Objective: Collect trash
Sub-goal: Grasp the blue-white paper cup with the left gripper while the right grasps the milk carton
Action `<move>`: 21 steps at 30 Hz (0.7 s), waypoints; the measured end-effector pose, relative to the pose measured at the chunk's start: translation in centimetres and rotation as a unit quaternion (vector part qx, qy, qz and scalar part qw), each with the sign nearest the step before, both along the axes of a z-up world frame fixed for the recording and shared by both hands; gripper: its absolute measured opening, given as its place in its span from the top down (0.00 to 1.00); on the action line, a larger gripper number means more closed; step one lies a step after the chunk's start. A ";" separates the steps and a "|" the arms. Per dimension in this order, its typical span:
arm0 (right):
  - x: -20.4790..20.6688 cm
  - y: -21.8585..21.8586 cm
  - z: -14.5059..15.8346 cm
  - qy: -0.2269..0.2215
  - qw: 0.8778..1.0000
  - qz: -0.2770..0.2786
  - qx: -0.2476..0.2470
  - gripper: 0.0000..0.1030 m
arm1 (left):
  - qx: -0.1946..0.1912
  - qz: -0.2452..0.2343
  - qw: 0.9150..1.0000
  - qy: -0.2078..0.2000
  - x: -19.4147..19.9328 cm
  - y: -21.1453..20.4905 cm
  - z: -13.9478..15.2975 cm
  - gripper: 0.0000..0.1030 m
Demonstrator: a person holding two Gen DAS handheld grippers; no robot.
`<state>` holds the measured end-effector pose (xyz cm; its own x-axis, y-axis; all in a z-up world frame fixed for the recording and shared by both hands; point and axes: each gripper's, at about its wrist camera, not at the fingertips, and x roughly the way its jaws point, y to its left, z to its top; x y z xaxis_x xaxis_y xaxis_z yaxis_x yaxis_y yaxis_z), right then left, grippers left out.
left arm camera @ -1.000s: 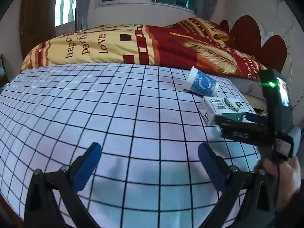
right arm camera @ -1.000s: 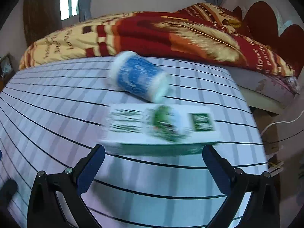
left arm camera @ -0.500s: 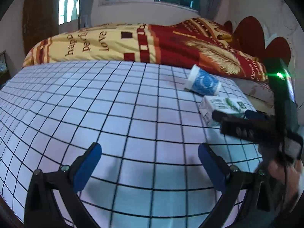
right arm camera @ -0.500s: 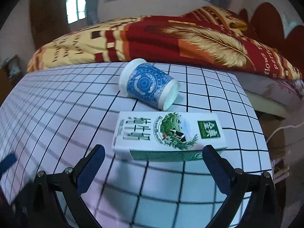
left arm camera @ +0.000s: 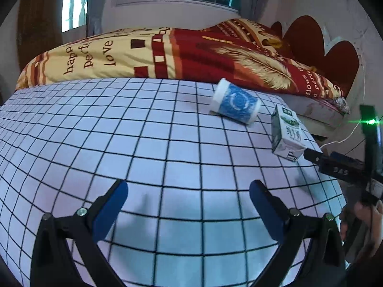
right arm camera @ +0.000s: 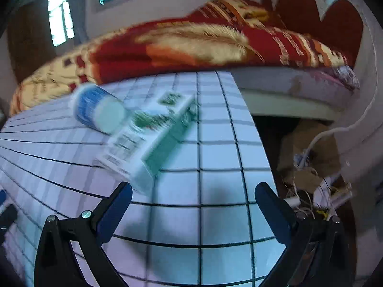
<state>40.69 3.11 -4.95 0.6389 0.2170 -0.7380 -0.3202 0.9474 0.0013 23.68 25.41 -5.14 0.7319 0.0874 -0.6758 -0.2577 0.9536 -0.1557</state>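
A white paper cup with a blue pattern [left arm camera: 235, 104] lies on its side at upper right of the white black-gridded cloth [left arm camera: 143, 143]; its contents cannot be seen. Just beside it lies a green-and-white drink carton [left arm camera: 287, 132], closed. The left gripper [left arm camera: 186, 203] and the right gripper [right arm camera: 192, 205] are spread wide, holding nothing.

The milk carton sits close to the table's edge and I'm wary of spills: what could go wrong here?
1. The milk carton lies near the table edge; a nudge from the open right gripper might push it off.
2. The paper cup lies on its side beside it and could roll if bumped.
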 end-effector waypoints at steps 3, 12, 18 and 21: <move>0.5 2.6 0.2 0.018 0.999 0.038 0.025 0.00 | 0.003 0.005 1.000 -0.001 0.3 -0.1 0.0 0.01; 4.1 5.8 -1.6 0.035 0.998 0.051 -0.025 0.00 | 0.013 -0.001 1.000 0.017 3.0 0.4 -0.5 0.01; 6.3 1.7 -2.2 0.032 0.998 0.040 -0.023 0.03 | 0.022 -0.022 1.000 0.004 6.8 -1.4 -0.1 0.01; 7.4 1.3 -2.2 0.031 0.998 0.055 -0.023 0.43 | 0.037 -0.043 0.998 0.006 9.5 -2.4 0.0 0.01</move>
